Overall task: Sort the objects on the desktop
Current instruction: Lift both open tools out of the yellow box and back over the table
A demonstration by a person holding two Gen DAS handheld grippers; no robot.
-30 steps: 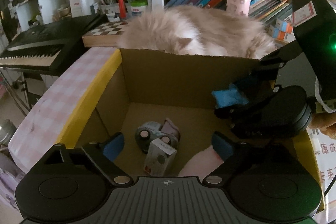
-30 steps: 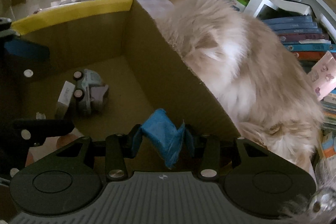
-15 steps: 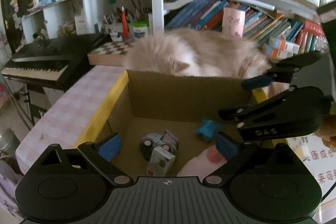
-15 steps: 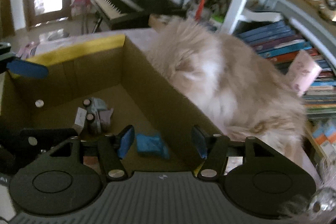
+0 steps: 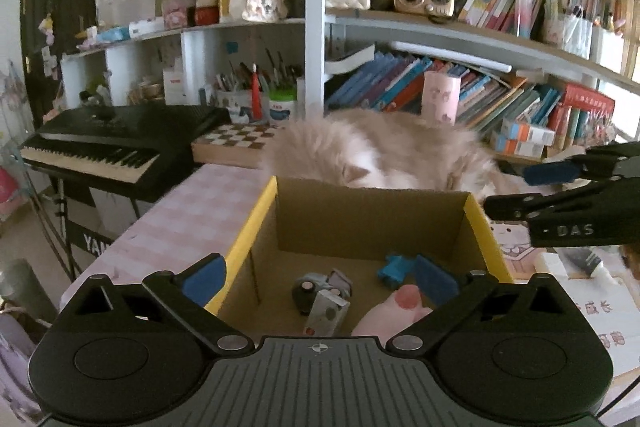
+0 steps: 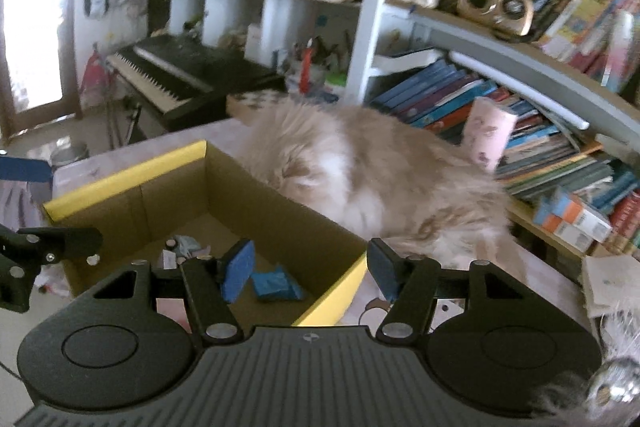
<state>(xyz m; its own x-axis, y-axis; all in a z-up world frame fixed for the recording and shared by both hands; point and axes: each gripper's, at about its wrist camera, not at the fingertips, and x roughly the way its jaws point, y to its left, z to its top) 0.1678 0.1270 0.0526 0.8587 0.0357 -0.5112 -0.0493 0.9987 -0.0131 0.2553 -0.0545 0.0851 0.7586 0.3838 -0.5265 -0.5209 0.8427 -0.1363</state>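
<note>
Both tools hang over the cardboard box (image 5: 372,223): left gripper (image 5: 318,277) spread wide, right gripper (image 6: 308,267) spread too, nothing pinched. Down on the box floor lies the blue packet (image 6: 276,285), beside the toy car (image 5: 320,285). Beyond, a fluffy cat (image 5: 384,157).

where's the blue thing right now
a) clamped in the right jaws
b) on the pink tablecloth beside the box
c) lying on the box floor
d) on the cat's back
c: the blue thing lies loose on the floor of the box, and the right gripper above it is open and empty.
</note>
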